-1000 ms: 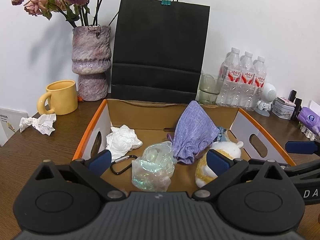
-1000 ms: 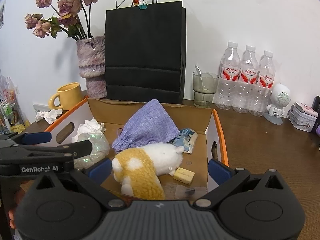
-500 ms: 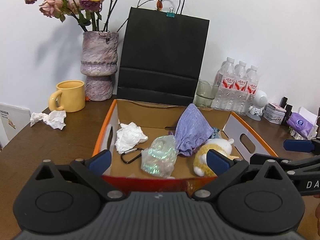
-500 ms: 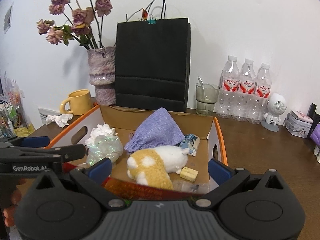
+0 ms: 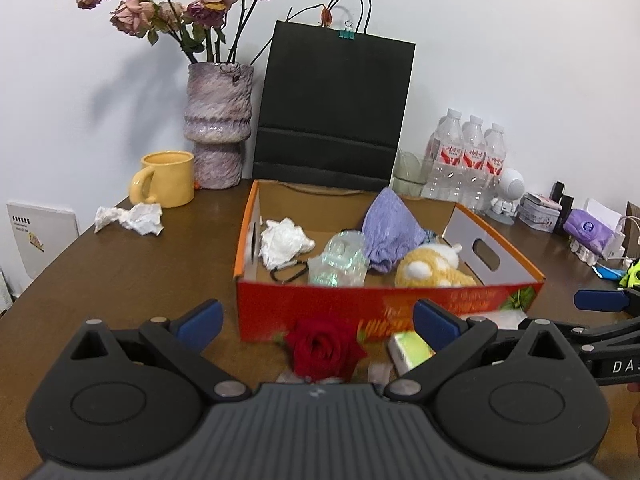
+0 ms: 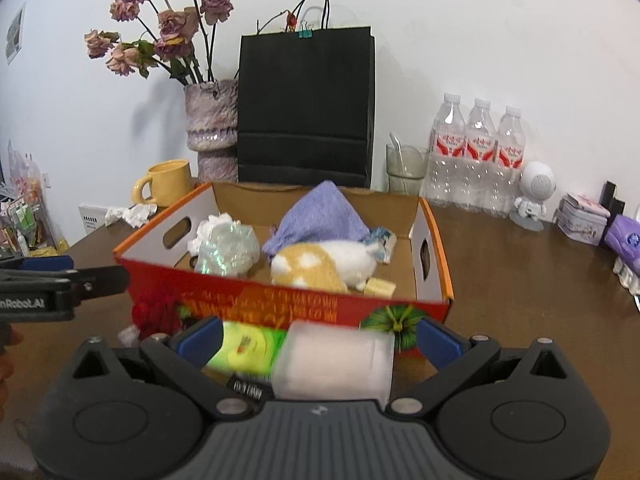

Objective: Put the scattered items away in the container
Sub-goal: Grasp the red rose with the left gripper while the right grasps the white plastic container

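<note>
An orange-rimmed cardboard box [image 5: 384,312] [image 6: 288,300] holds a white crumpled tissue [image 5: 282,240], an iridescent wrapper [image 5: 338,264] [image 6: 228,252], a purple cloth pouch [image 5: 390,232] [image 6: 320,216], a yellow and white plush toy [image 5: 432,268] [image 6: 324,260] and a small yellow block [image 6: 380,287]. In front of the box lie a red rose [image 5: 322,346] [image 6: 154,312], a green packet [image 5: 410,350] [image 6: 248,346] and a frosted white cylinder [image 6: 334,364]. My left gripper [image 5: 316,316] is open above the rose. My right gripper [image 6: 318,330] is open, the green packet and cylinder lying between its fingers.
Behind the box stand a black paper bag [image 5: 334,104], a purple vase [image 5: 218,124] of dried roses, a yellow mug [image 5: 166,178], a glass [image 6: 404,168] and three water bottles [image 6: 478,156]. A crumpled tissue [image 5: 130,218] lies left of the box. Small items crowd the far right.
Both grippers have pulled back from over the box toward the table's near side. The box's red front wall and the rose, green packet and white cylinder before it have come into view.
</note>
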`<state>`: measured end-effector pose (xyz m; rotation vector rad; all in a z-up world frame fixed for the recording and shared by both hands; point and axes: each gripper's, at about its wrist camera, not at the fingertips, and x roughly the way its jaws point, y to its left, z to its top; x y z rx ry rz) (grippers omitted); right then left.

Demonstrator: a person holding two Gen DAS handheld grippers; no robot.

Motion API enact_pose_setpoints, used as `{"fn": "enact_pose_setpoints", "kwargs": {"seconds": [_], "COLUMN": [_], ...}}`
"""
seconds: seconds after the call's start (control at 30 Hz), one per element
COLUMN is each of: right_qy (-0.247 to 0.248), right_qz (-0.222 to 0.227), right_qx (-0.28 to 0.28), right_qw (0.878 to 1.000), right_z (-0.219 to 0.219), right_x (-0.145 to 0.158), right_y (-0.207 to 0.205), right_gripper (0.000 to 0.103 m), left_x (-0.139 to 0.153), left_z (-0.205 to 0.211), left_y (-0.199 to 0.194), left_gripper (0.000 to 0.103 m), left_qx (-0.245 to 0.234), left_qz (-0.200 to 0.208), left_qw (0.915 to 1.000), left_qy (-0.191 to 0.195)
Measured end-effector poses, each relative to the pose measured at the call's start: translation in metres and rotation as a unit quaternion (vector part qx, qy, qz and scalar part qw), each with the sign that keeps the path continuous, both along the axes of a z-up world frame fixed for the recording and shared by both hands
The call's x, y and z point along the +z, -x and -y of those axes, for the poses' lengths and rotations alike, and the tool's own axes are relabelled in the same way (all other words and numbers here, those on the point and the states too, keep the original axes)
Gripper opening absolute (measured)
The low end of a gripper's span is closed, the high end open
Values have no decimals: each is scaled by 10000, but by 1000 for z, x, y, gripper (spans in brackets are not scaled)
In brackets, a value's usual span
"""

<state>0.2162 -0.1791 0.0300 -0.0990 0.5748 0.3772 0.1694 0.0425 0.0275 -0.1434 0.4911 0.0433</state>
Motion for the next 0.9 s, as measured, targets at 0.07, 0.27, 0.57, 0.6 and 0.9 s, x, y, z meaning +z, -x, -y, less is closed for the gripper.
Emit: {"fn": "enact_pose_setpoints", "kwargs": {"seconds": [0.07, 0.27, 0.57, 0.6, 0.9], "right_qy": [-8, 25, 44, 15, -154], "right_qz": [-23, -150, -456, -462, -570], "right_qx": [-25, -144, -424, -446, -537], "right_qw": [10000, 9998, 9981, 9979, 9968], "right_z": [4, 14, 15, 13, -12], "right_x": [-3, -22, -50, -50, -56], "right_y": [8, 20, -2, -6, -41], "right_gripper": [103, 103, 102, 102, 102], "left_x": [-3, -15, -43, -44, -54], "left_z": [-2, -5, -3, -1, 10], "left_y": [8, 23, -7, -14, -63], "left_gripper": [103, 103, 103, 103, 83], "left_qx": [-9, -43, -118, -100, 0], "left_qz": [-44, -214, -601, -596, -696], "left_qw": [10000, 9997, 9977, 9976, 9971], "left_qy": [-1, -89, -296, -343, -292]}}
